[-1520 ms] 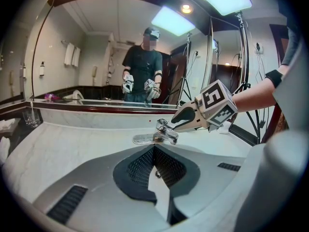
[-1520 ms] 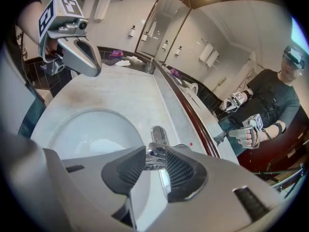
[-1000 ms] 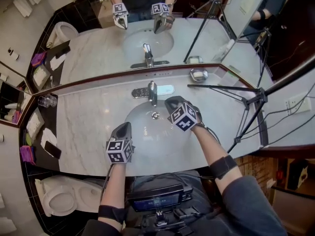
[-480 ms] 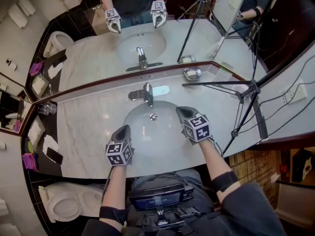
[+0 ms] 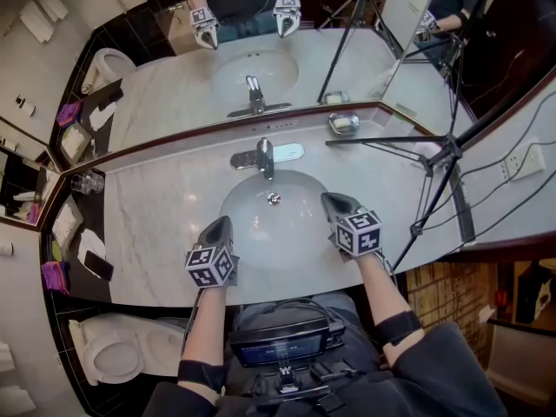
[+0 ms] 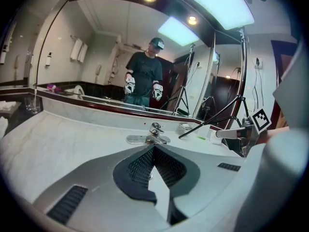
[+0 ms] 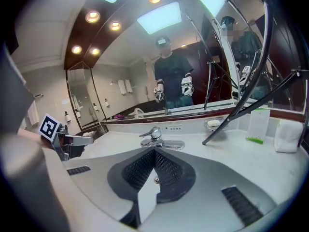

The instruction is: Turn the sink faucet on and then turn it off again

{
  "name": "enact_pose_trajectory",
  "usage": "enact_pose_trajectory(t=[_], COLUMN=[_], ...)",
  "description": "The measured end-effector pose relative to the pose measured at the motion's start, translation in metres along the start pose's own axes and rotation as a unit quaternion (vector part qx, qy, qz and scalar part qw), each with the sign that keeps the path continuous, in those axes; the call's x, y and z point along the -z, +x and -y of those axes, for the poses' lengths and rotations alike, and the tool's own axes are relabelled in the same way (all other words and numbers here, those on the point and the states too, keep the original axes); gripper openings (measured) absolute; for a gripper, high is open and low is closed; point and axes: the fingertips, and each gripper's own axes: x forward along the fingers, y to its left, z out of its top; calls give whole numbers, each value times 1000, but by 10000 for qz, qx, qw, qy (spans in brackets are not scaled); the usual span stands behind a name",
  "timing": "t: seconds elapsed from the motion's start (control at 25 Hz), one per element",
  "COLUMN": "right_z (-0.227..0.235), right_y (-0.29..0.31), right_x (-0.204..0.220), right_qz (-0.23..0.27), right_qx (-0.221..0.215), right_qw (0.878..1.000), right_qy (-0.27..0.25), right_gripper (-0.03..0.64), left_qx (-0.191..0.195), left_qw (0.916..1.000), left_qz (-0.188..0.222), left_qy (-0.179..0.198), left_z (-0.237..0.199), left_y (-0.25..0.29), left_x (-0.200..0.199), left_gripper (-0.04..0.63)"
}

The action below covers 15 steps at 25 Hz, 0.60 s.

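The chrome faucet (image 5: 265, 156) with its single lever stands at the back of the white sink basin (image 5: 248, 233), and no water shows running from it. Both gripper views show the faucet (image 6: 153, 134) (image 7: 155, 138) straight ahead beyond the jaw tips. My left gripper (image 5: 219, 225) hovers over the basin's front left rim, shut and empty. My right gripper (image 5: 332, 201) is over the basin's front right rim, also shut with nothing in it, well short of the faucet.
A tripod (image 5: 434, 159) stands on the marble counter (image 5: 152, 202) at the right, one leg reaching toward a soap dish (image 5: 344, 123). A glass (image 5: 84, 182) stands at the counter's left end. A mirror (image 5: 261, 42) runs behind the counter. A toilet (image 5: 113, 346) is lower left.
My right gripper has drawn back from beside the faucet to the basin's front right rim and rolled its marker cube upright. The left gripper has stayed where it was.
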Motion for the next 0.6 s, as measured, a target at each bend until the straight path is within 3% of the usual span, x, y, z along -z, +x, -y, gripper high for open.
enact_pose_trajectory(t=[0.6], right_z=[0], right_y=[0], right_x=[-2], right_qz=[-29], right_qx=[-4], right_qw=[10000], right_qy=[13], right_gripper=[18], left_qx=[51], left_qw=[9988], left_qz=[63], left_qy=[476], left_z=[9], left_y=[3], left_x=[-4], left_gripper=[5])
